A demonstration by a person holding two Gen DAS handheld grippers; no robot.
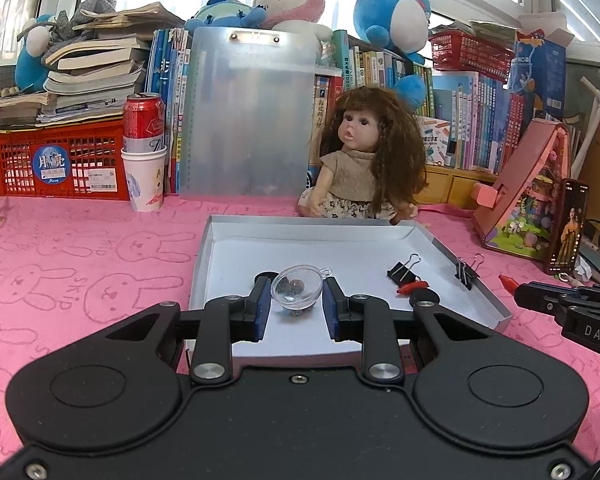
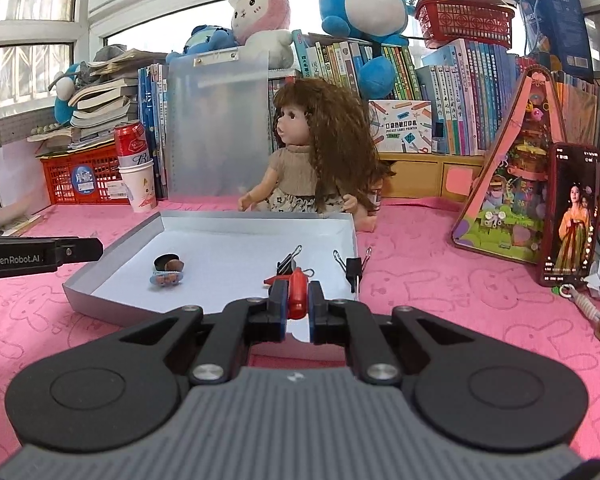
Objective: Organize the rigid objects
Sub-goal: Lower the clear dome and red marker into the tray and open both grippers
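Left wrist view: left gripper (image 1: 297, 300) pinches a clear round plastic capsule (image 1: 297, 289) over the shallow white cardboard tray (image 1: 432, 236); a black binder clip (image 1: 403, 270) lies at two o'clock.

Right wrist view: right gripper (image 2: 298, 300) squeezes a smooth red plastic piece (image 2: 298, 295) over the tray's near edge.

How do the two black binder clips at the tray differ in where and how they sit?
The first binder clip lies on the tray floor, handles pointing up and back; the second binder clip is clamped on the tray's right wall, standing upright. The first sits beside a red item on the floor; the second has nothing against it. Both are black with wire handles.
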